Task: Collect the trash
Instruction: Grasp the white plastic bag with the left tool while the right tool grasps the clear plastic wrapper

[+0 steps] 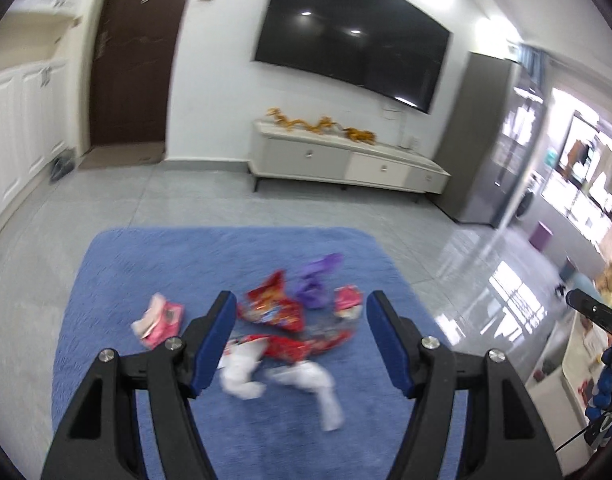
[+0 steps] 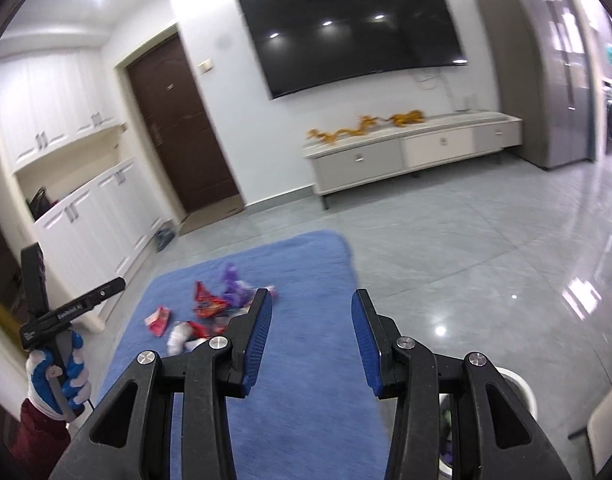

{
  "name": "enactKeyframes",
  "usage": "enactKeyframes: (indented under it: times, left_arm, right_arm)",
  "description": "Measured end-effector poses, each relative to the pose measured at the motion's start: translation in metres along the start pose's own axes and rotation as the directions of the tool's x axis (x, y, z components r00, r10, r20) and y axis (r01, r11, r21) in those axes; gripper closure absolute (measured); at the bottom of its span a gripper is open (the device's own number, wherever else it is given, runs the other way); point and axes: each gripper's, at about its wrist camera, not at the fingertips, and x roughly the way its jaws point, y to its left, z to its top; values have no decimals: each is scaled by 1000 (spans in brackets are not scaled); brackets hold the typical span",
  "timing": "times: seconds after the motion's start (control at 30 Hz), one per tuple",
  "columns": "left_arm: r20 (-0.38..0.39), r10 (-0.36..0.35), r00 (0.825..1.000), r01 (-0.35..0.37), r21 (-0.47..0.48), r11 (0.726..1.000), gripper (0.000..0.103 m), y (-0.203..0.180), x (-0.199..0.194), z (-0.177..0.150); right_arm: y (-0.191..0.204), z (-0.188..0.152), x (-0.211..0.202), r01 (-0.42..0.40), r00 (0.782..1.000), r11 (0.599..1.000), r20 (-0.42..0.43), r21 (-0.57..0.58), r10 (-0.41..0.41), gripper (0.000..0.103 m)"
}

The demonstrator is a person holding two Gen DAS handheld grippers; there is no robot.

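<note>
Approach step: left gripper [image 1: 301, 320], jaws apart and empty, hangs over wrappers [image 1: 273, 308] on rug [image 1: 145, 256]; next, descend and clamp one.

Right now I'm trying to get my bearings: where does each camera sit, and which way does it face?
Left wrist: on the open left gripper, above the blue rug, facing the wrappers and TV.
Right wrist: on the open right gripper, facing the rug's right edge; a gloved hand shows at left, a white bin at bottom right.
Shared: rug, wrappers, TV, door.
</note>
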Motion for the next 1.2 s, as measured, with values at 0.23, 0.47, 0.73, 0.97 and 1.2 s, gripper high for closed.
enactKeyframes:
  times: [0.23, 0.47, 0.73, 0.97, 1.2]
  left_arm:
    - [-52, 51, 997, -56, -98, 994, 41, 54, 31, -28]
    - [-122, 22, 992, -36, -115, 993, 41, 61, 74, -52]
    - [-182, 11, 983, -18, -34, 999, 52, 44, 110, -64]
    - [-219, -9, 976, 5, -20, 1000, 73, 40, 125, -74]
    - [-203, -28, 979, 21, -35, 999, 84, 40, 106, -83]
  right_arm:
    - [46, 12, 88, -111, 989, 994, -97, -10, 110, 62]
    - [77, -13, 197, -172, 947, 985, -273, 10, 168, 62]
    - [92, -53, 276, -169, 891, 985, -421, 40, 170, 62]
    - [91, -66, 308, -182, 869, 978, -448, 103, 209, 81]
    - [83, -71, 294, -208, 880, 972, -413, 109, 235, 93]
